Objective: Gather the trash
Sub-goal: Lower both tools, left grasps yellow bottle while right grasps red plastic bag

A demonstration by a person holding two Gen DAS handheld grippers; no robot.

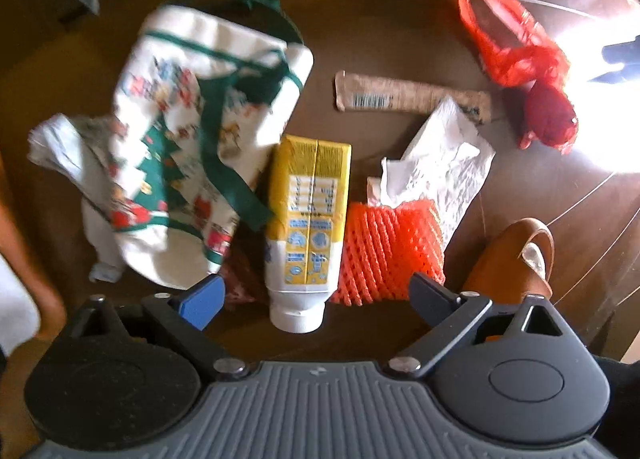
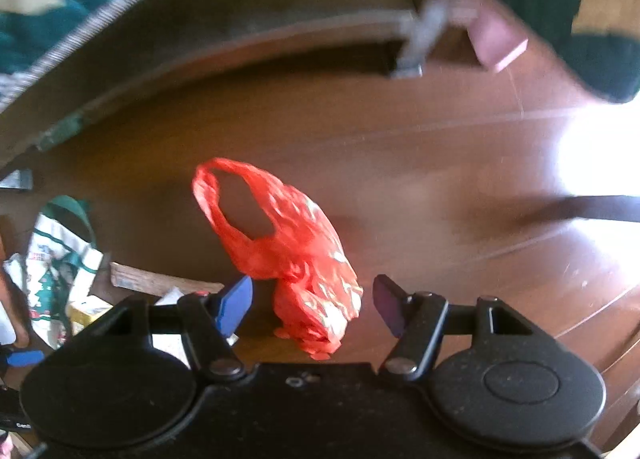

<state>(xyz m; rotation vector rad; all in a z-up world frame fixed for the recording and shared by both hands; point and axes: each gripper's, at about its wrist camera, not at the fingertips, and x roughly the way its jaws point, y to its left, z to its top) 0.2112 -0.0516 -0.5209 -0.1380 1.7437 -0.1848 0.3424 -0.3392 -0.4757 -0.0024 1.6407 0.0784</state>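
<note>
Left gripper (image 1: 316,295) spread wide above the yellow carton (image 1: 306,215) lying on the wooden floor (image 1: 380,19) between the printed cloth bag (image 1: 192,139) and orange foam net (image 1: 390,251); right gripper (image 2: 312,305) likewise spread, empty, over the red plastic bag (image 2: 288,247) farther off.

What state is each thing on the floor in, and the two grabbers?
Yellow carton: lying flat, cap on.
Red bag: crumpled, handles loose.
Tote: slumped on its side.
Orange foam net: lying beside carton.
White paper: crumpled.
Left gripper: open, empty.
Right gripper: open, over red bag.
</note>
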